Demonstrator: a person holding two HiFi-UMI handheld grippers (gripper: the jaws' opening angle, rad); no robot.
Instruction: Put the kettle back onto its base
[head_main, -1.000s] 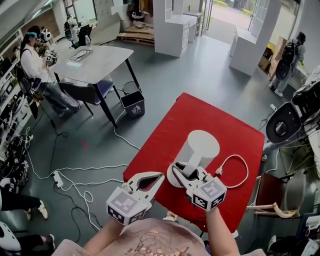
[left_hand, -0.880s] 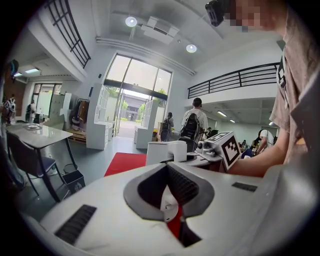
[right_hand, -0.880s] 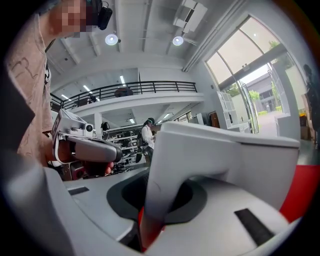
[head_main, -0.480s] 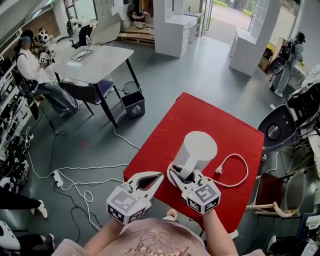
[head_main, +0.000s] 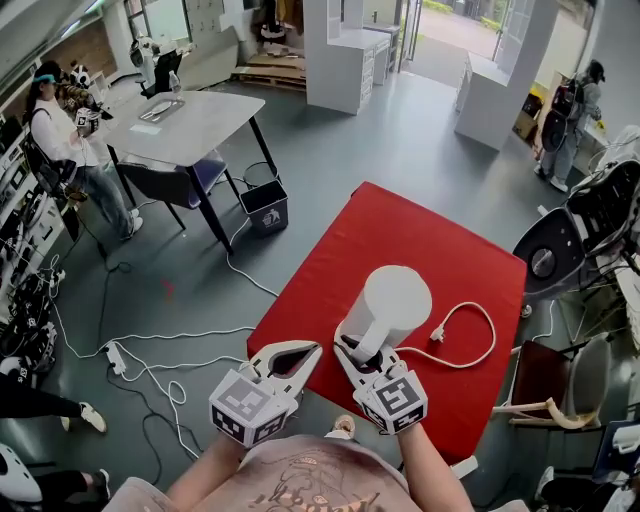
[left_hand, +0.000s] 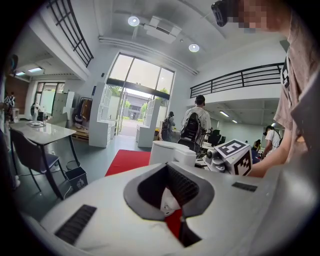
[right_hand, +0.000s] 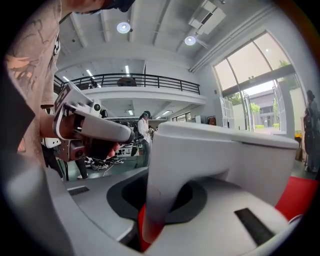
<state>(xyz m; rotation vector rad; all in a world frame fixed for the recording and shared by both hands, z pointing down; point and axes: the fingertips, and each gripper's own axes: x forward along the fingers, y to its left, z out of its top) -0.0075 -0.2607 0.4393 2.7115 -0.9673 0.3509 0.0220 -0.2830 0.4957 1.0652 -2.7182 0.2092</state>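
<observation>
Ahead of the right tool (head_main: 356, 348), pinching its handle (head_main: 372, 344), we seat the kettle (head_main: 398, 298) on its unseen base; next, release; left tool (head_main: 316, 352) pressed together.

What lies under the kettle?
Red table shows around the kettle, and a white cord runs in beneath it. The base is covered by the kettle and right gripper, so contact cannot be told.

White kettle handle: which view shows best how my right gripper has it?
The right gripper view: the white kettle handle sits close-up, clamped between the jaws of the right gripper. The head view shows the handle from above, mostly covered by that gripper. The left gripper view shows only the white kettle body; its handle is unclear.
</observation>
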